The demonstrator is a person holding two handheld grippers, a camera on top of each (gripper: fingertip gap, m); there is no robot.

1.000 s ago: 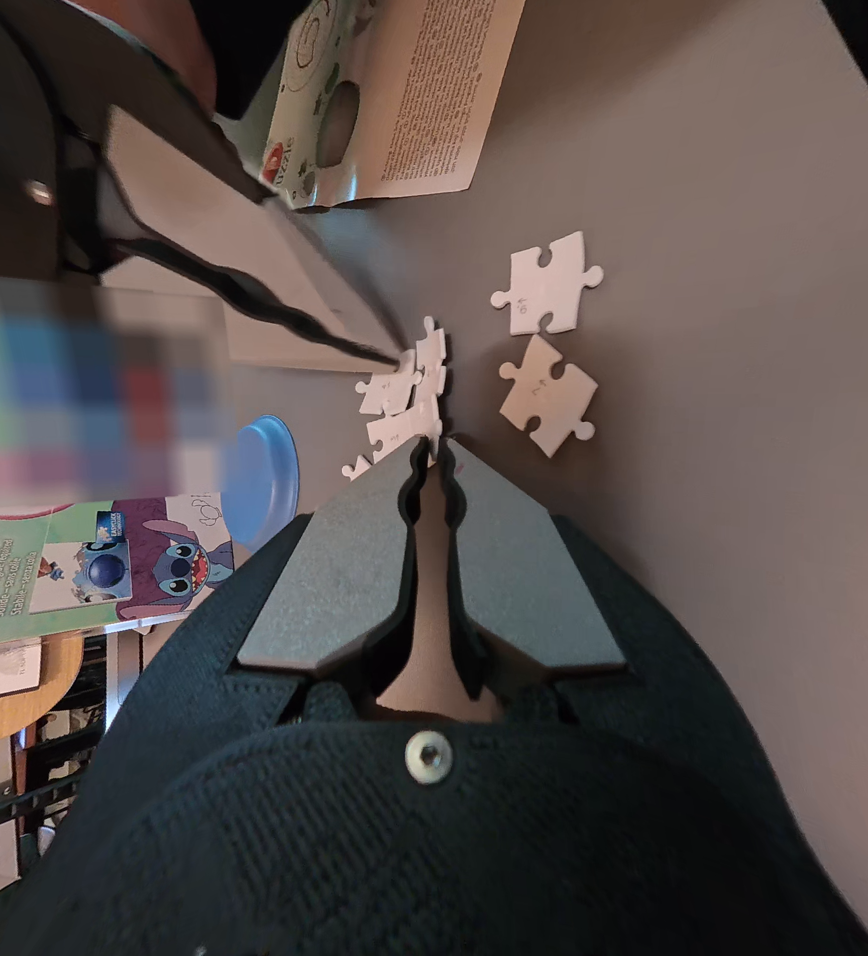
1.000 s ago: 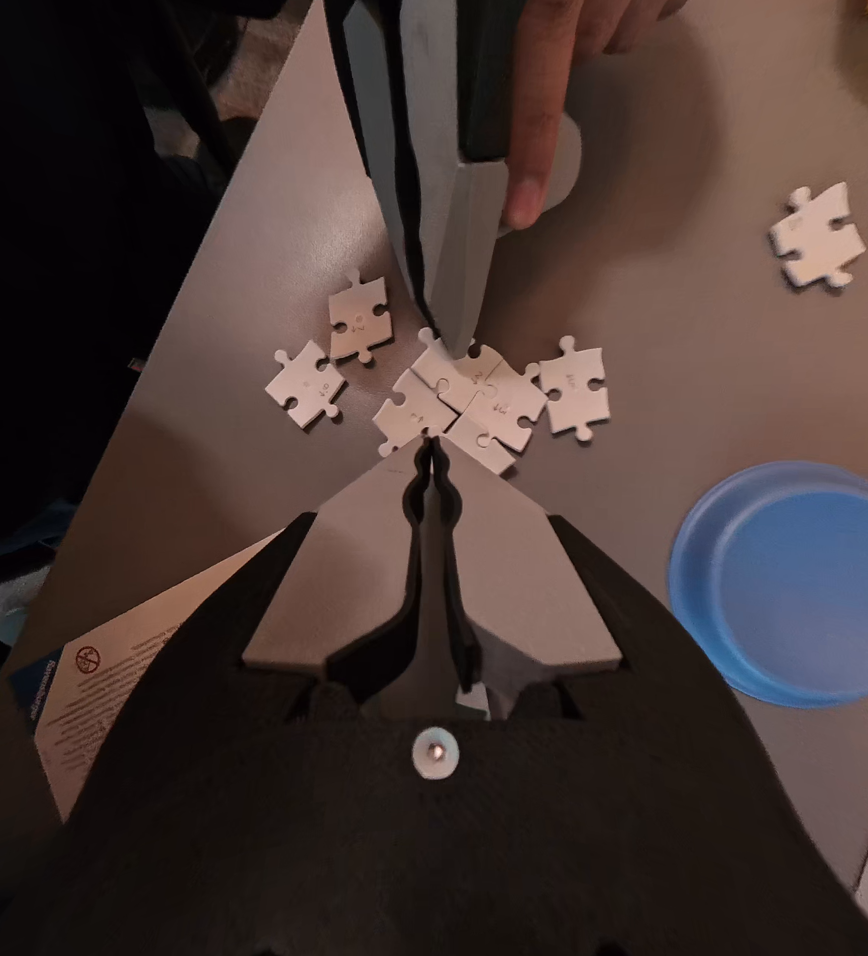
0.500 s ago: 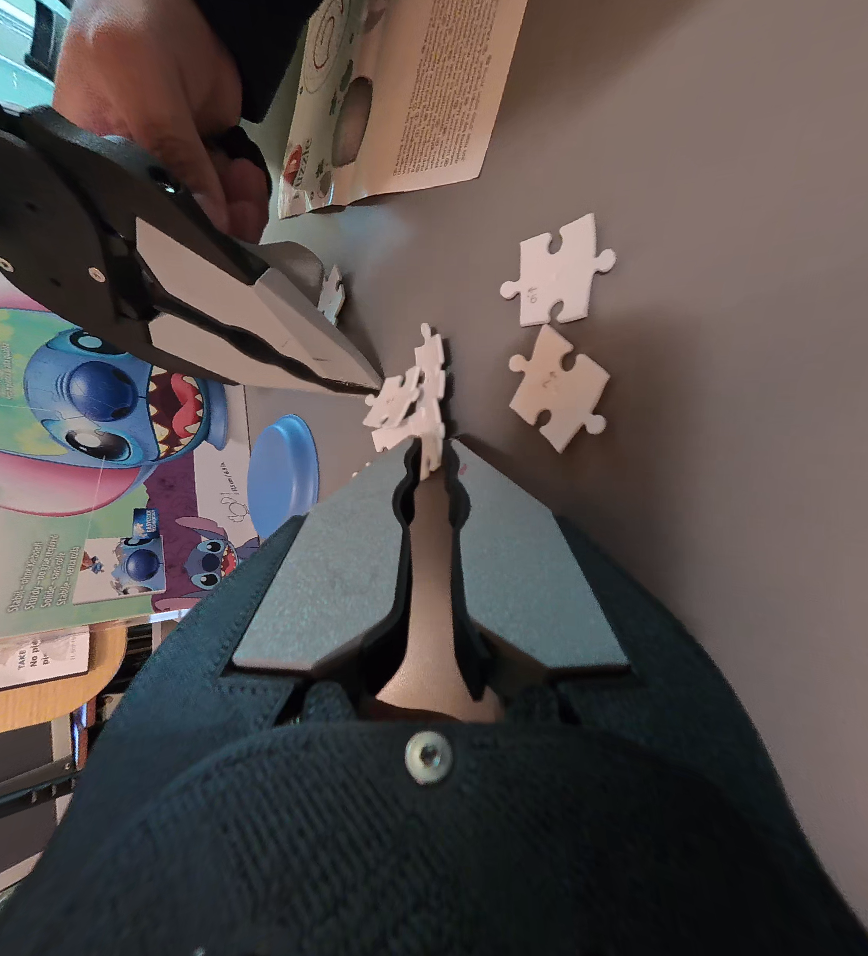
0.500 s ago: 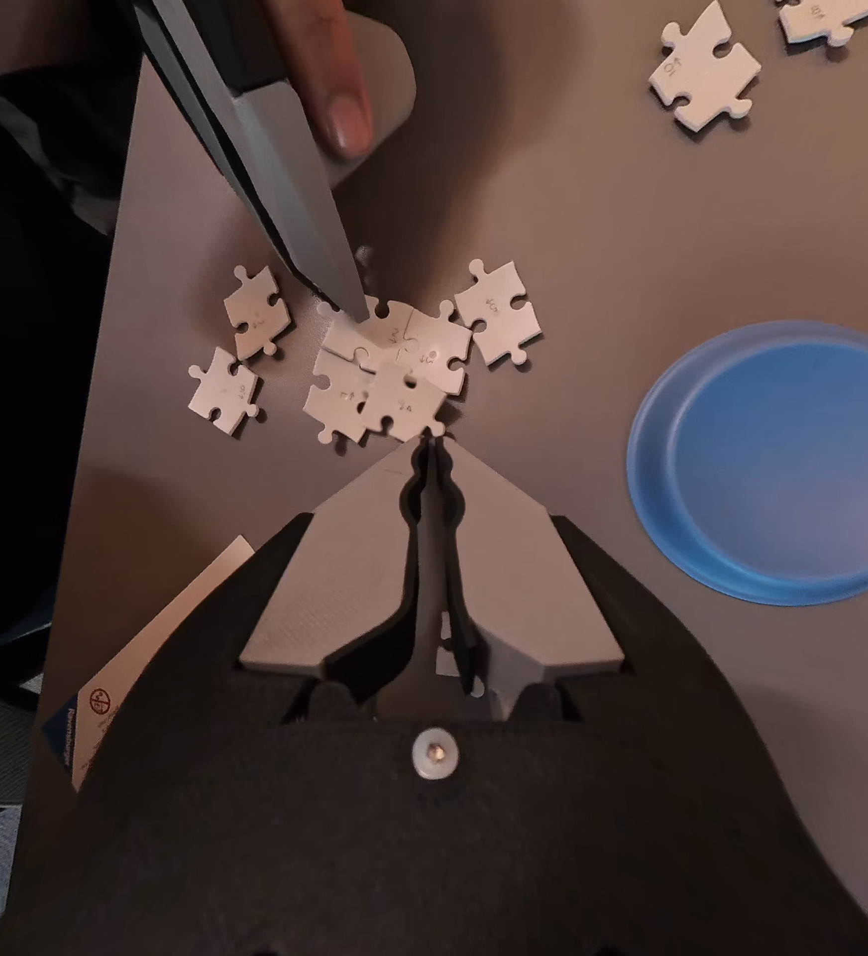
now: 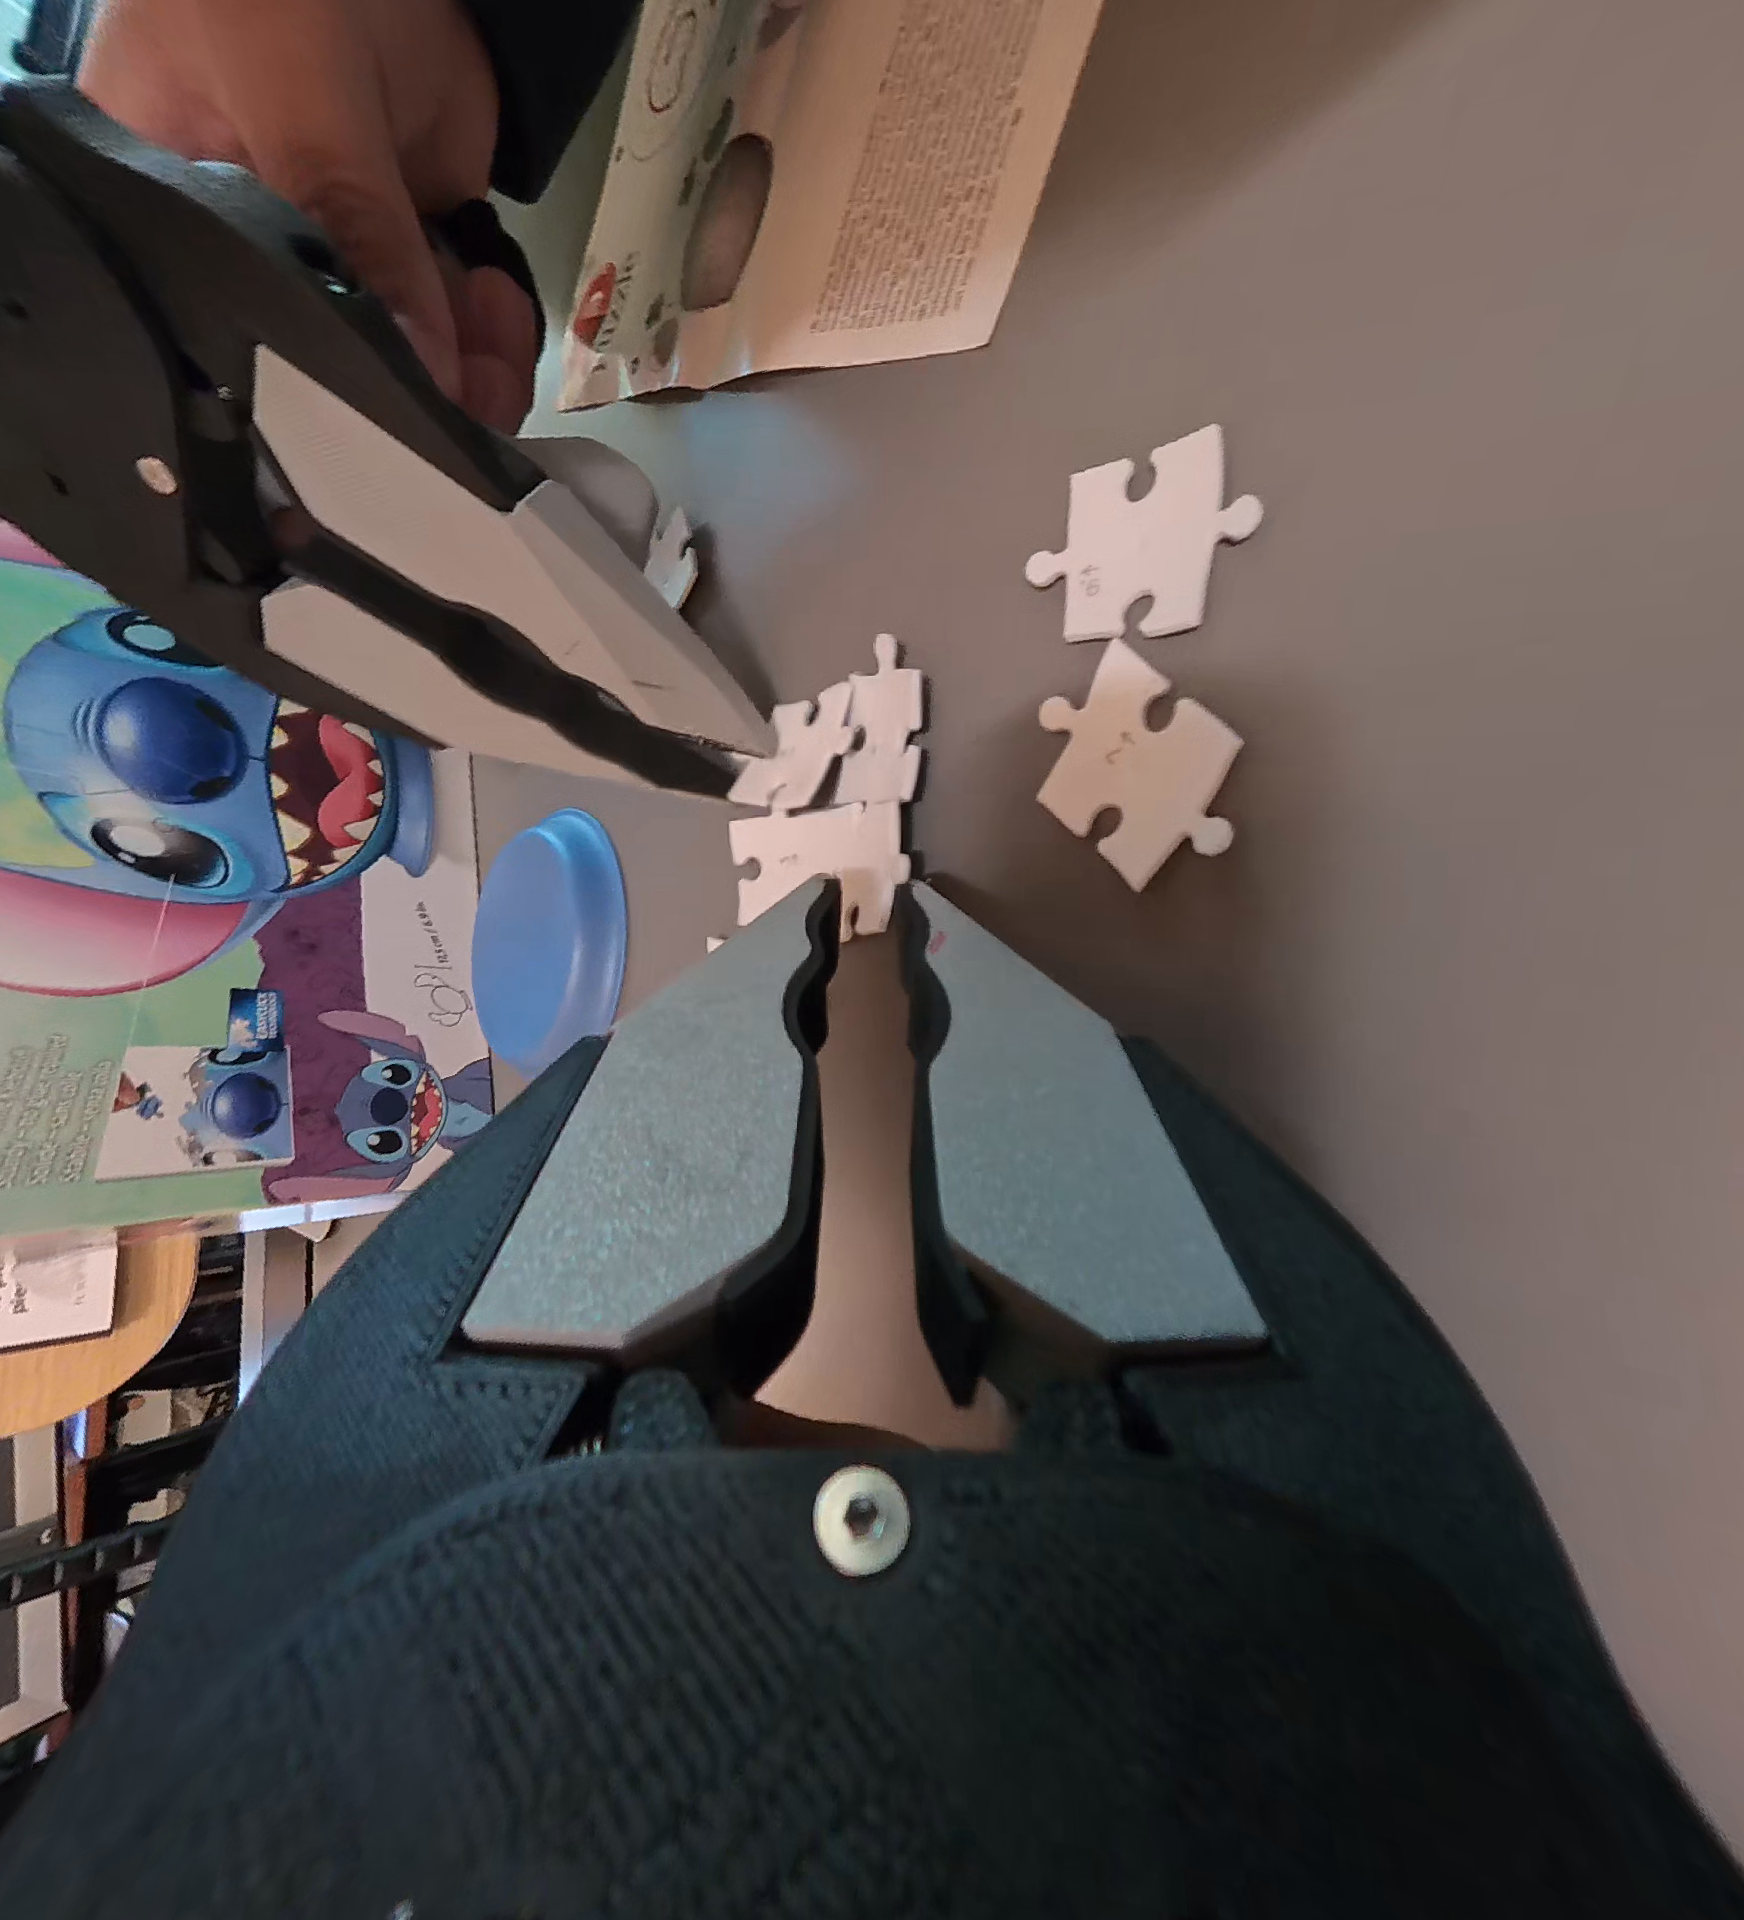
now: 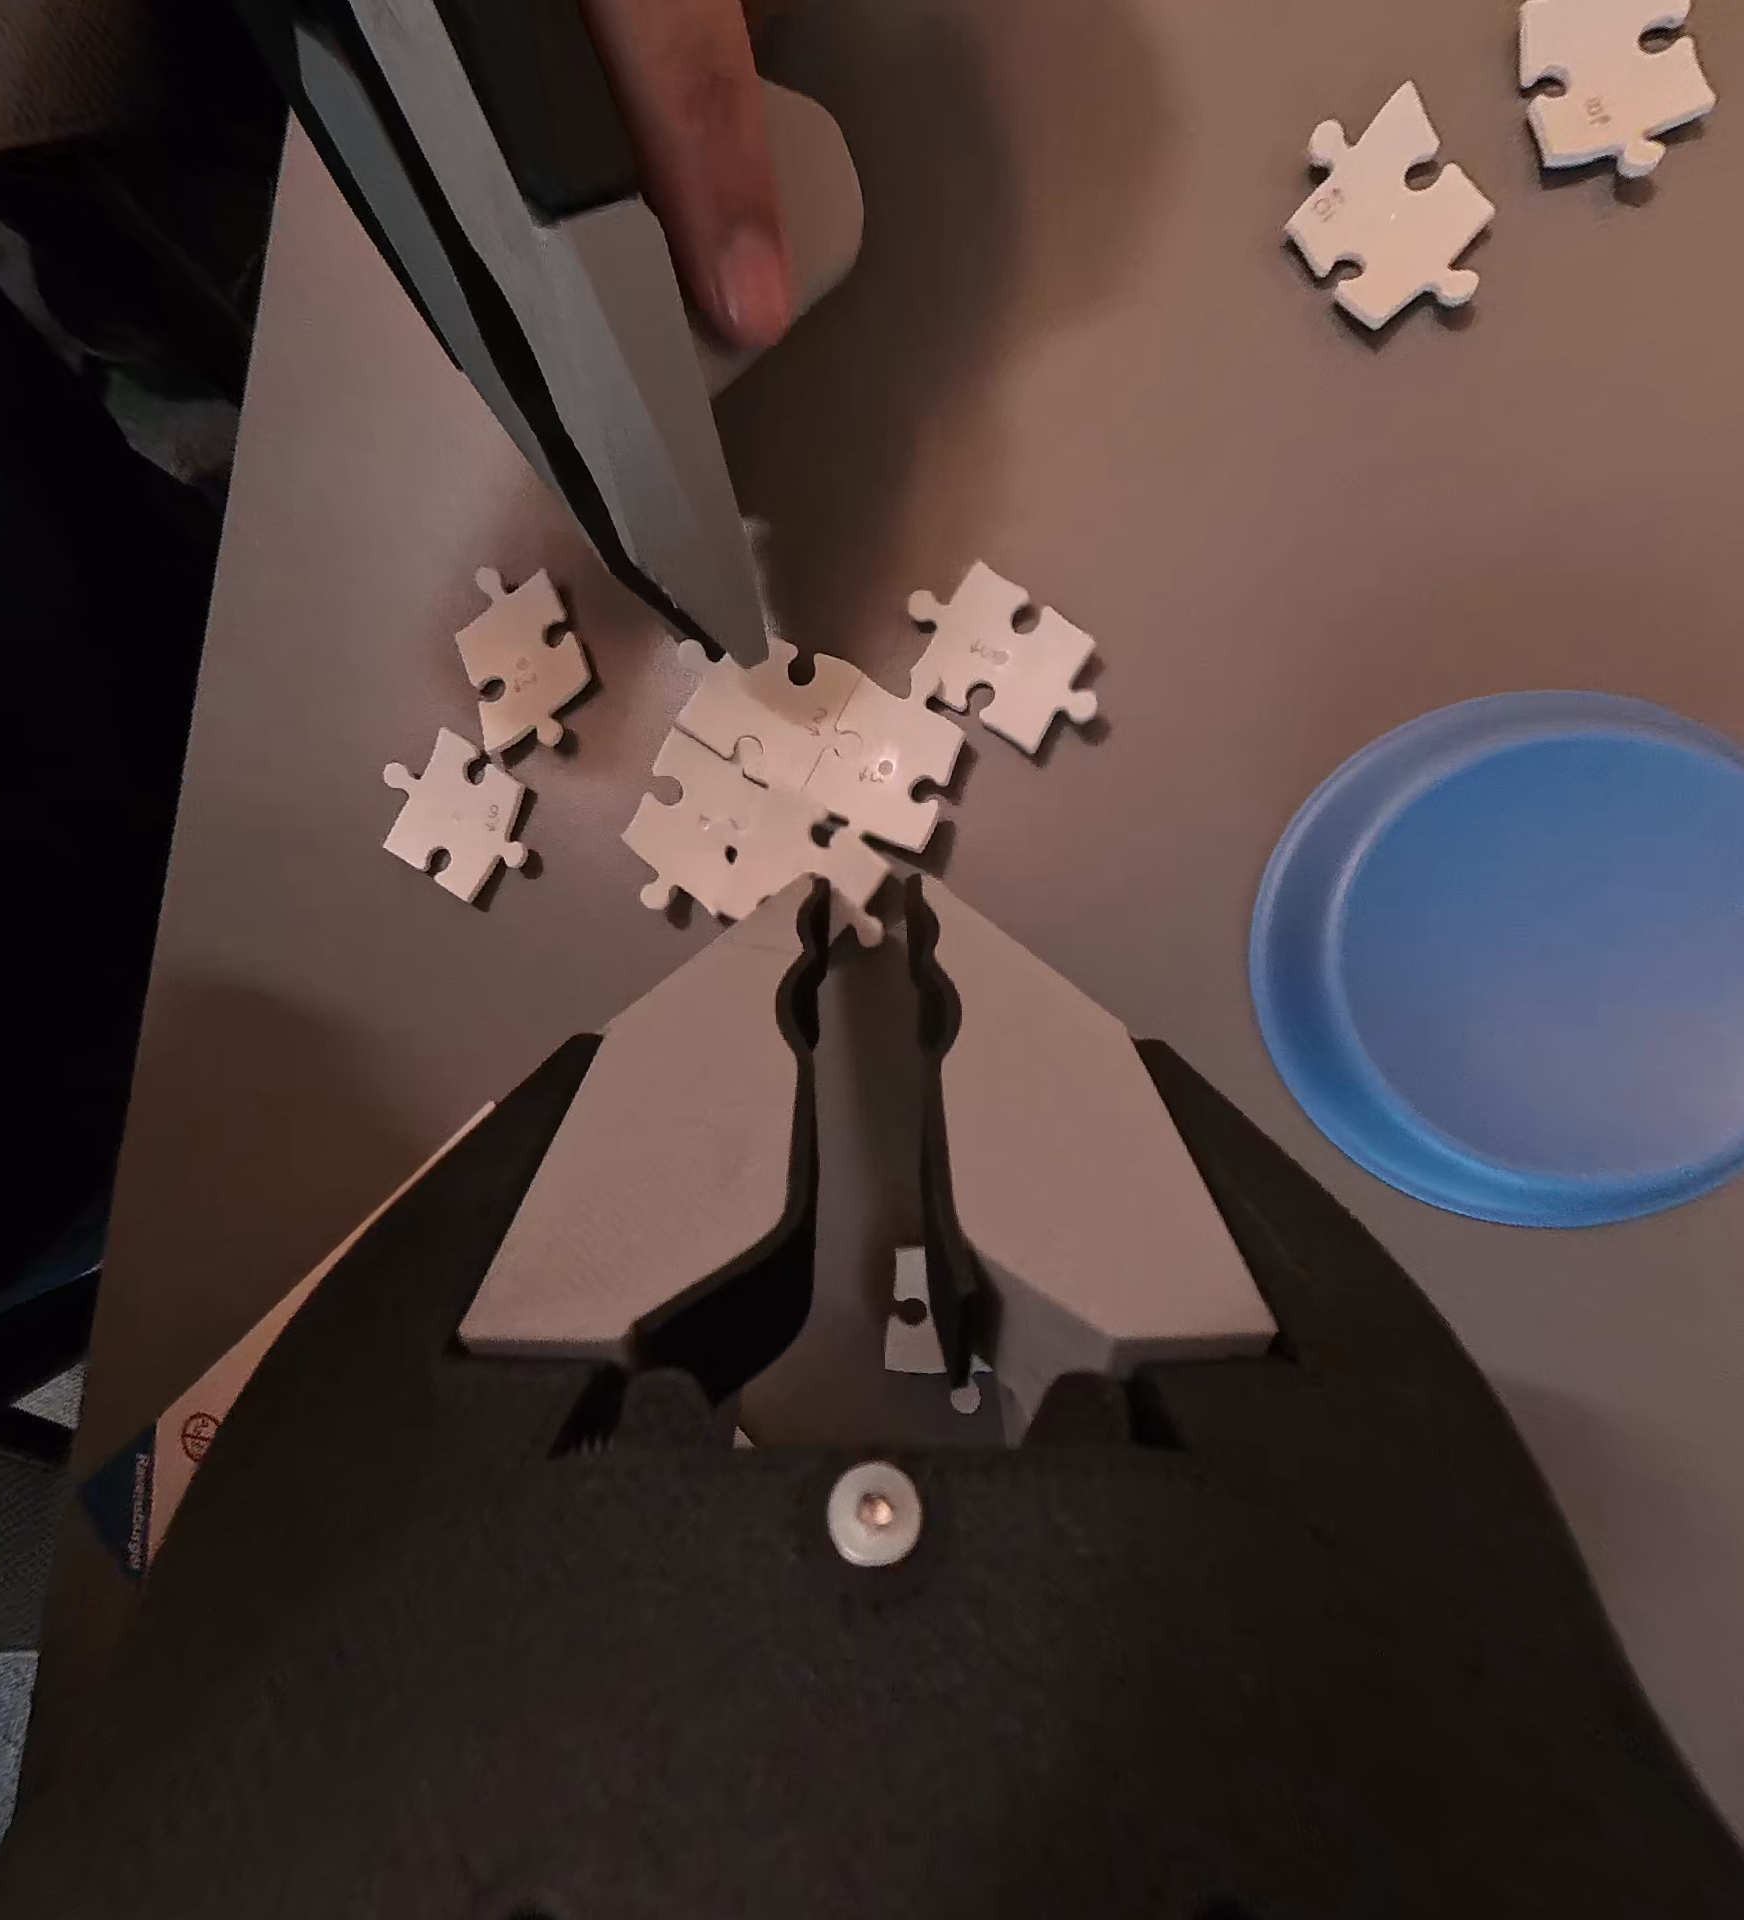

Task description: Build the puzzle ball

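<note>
A cluster of several joined white puzzle pieces [image 5: 816, 842] lies on the grey table [image 5: 1470, 935]; it also shows in the right wrist view [image 6: 816, 748]. My left gripper [image 5: 868, 899] is shut on the cluster's edge. From the right wrist view it [image 6: 728, 639] comes in from the far side. My right gripper [image 6: 863, 899] stands slightly open, with the cluster's near corner and tab between its tips. In the left wrist view it [image 5: 754, 758] touches the cluster from the left.
Loose white pieces lie around the cluster [image 6: 525, 660] [image 6: 457, 810] [image 6: 1003, 655] [image 6: 1387, 208] and on the table [image 5: 1143, 540] [image 5: 1138, 764]. A blue dish [image 6: 1543, 956] sits to the right. A cartoon puzzle box [image 5: 172, 831] and a leaflet [image 5: 847, 177] lie at the table's edges. Between my right fingertips and the blue dish [image 6: 1543, 956] there is roughly 10 cm. Seen from the left wrist view [image 5: 523, 940] as well.
My right gripper's jaws have widened a little around the cluster's corner. The right gripper has swung around the cluster, which now sits tighter together. The left gripper keeps its hold.
</note>
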